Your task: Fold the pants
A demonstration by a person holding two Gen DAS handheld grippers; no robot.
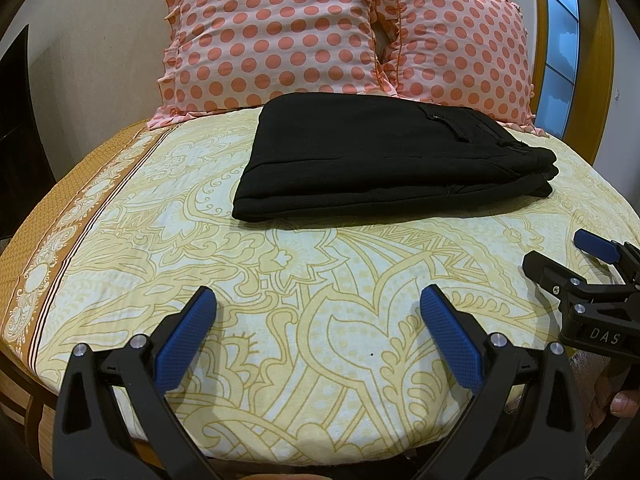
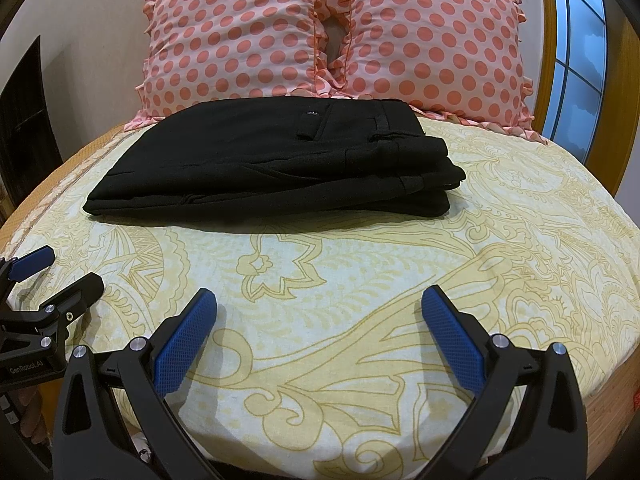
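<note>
Black pants (image 1: 384, 152) lying folded in a stack mid-bed (image 1: 320, 280), long axis running left-right, waistband end pointing right, just before two dotted pillows (image 2: 320, 32). Lower layers hidden. Left gripper (image 1: 318, 308) and right gripper (image 2: 318, 308) hovering near, fingers spread, holding nothing.
</note>
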